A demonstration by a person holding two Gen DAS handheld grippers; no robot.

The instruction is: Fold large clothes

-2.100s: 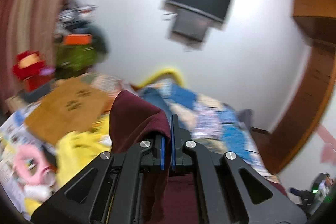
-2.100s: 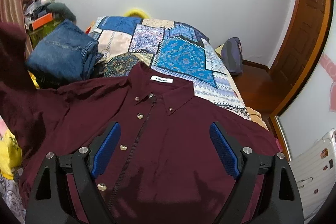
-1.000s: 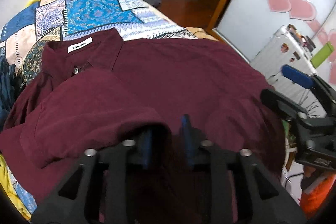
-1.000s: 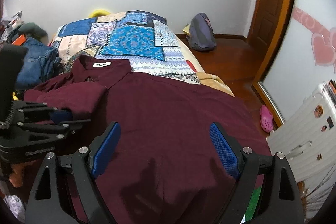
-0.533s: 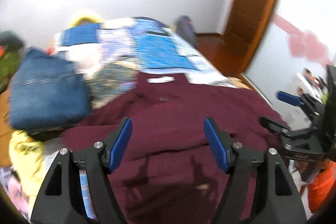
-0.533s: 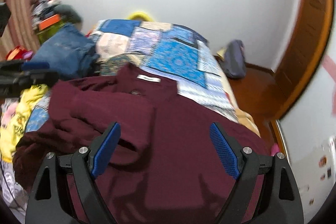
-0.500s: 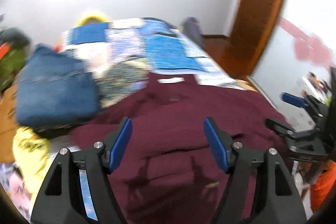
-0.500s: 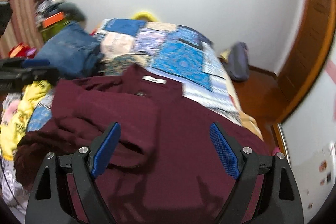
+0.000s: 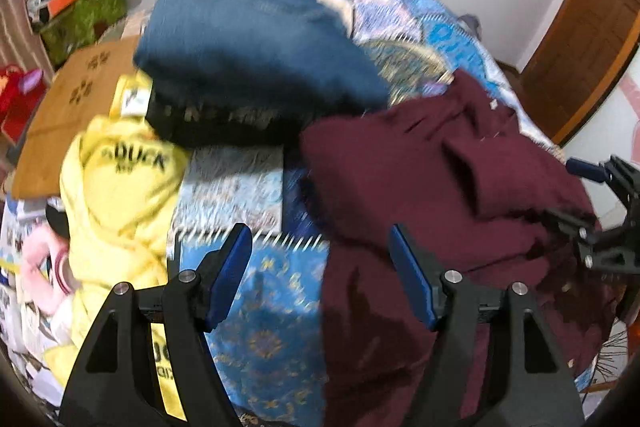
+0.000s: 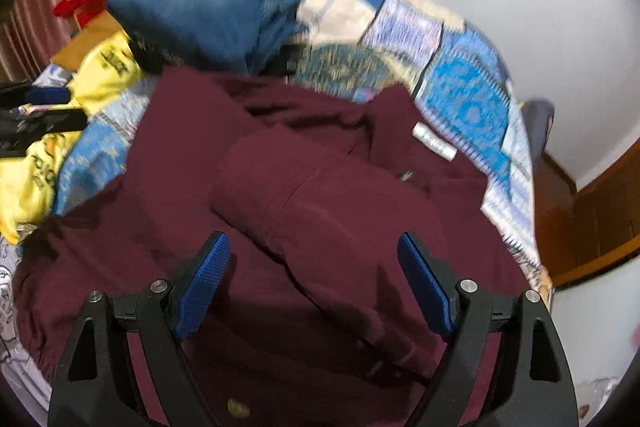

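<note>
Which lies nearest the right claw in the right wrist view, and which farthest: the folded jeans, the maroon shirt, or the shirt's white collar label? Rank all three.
1. Maroon shirt, directly under the right claw.
2. White collar label, beyond, to the right.
3. Folded jeans, farthest, upper left.

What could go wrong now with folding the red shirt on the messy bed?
1. The sleeve folded over the shirt lies loose and bumpy; both grippers are open and holding nothing, so the fold may come out crooked.
2. The jeans and yellow top lie right beside the shirt, so a gripper might snag one.
3. The shirt's side hangs off the bed and might slide.
</note>
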